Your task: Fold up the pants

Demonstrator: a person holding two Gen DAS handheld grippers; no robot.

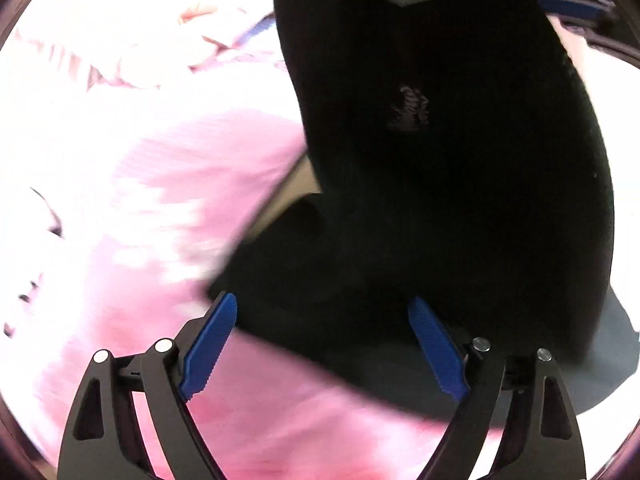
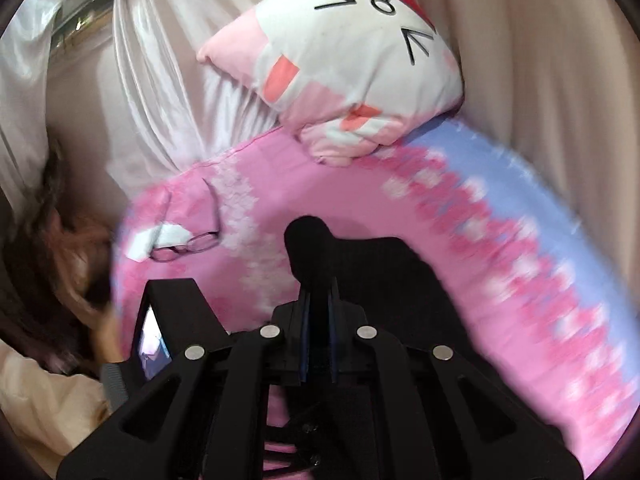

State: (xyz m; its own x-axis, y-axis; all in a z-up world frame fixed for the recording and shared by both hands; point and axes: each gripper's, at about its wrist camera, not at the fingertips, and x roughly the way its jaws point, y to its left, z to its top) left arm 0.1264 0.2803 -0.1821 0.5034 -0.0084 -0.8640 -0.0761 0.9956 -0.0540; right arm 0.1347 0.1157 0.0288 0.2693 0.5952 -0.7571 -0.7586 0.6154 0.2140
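The black pants point(image 1: 440, 168) hang and drape over the pink bedding in the left wrist view, filling its right half. My left gripper point(image 1: 322, 312) is open, its blue fingers point(image 1: 212, 344) spread apart with the lower edge of the pants between and just beyond them. My right gripper point(image 2: 319, 304) is shut on a bunched fold of the black pants point(image 2: 384, 268), which sticks up past the fingertips and spreads to the right over the bed.
A pink and blue patterned bed cover point(image 2: 520, 240) lies under everything. A white and pink cat-face pillow point(image 2: 352, 64) rests at the back. A pair of glasses point(image 2: 188, 244) lies on the cover at left. White curtains point(image 2: 160, 80) hang behind. The left gripper's body point(image 2: 160, 320) shows at lower left.
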